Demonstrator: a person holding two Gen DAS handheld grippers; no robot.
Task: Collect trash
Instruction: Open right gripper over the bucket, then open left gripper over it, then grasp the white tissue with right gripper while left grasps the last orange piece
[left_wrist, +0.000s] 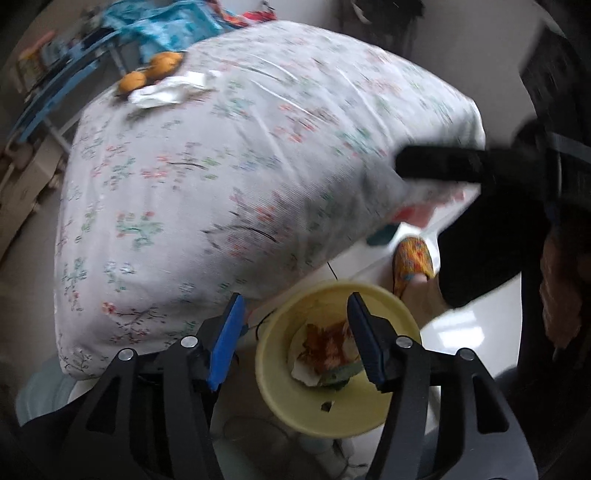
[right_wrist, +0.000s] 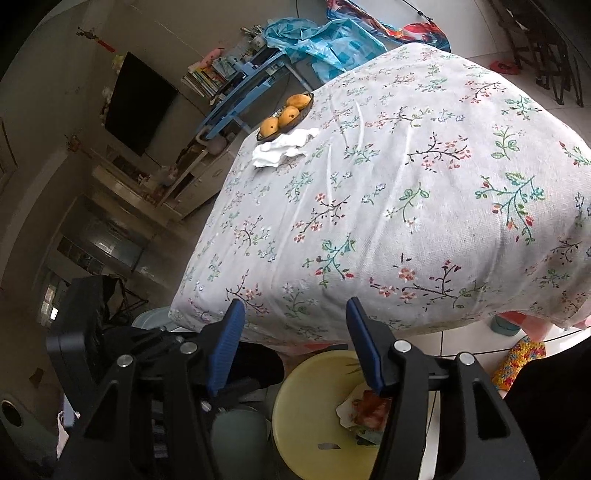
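A yellow waste bin (left_wrist: 280, 402) stands on the floor by the table's near edge, with crumpled reddish and white trash (left_wrist: 328, 350) inside; it also shows in the right wrist view (right_wrist: 306, 417). My left gripper (left_wrist: 295, 339) is open and empty just above the bin. My right gripper (right_wrist: 295, 343) is open and empty over the table edge and bin. A crumpled white tissue (right_wrist: 282, 147) lies on the floral tablecloth (right_wrist: 388, 192) at the far corner, also seen in the left wrist view (left_wrist: 166, 90).
A dish of orange fruits (right_wrist: 286, 114) sits next to the tissue. A blue shelf (right_wrist: 240, 99) and blue plastic bags (right_wrist: 325, 44) stand beyond the table. A slippered foot (left_wrist: 412, 262) is beside the bin. The right gripper's body (left_wrist: 443, 168) crosses the left wrist view.
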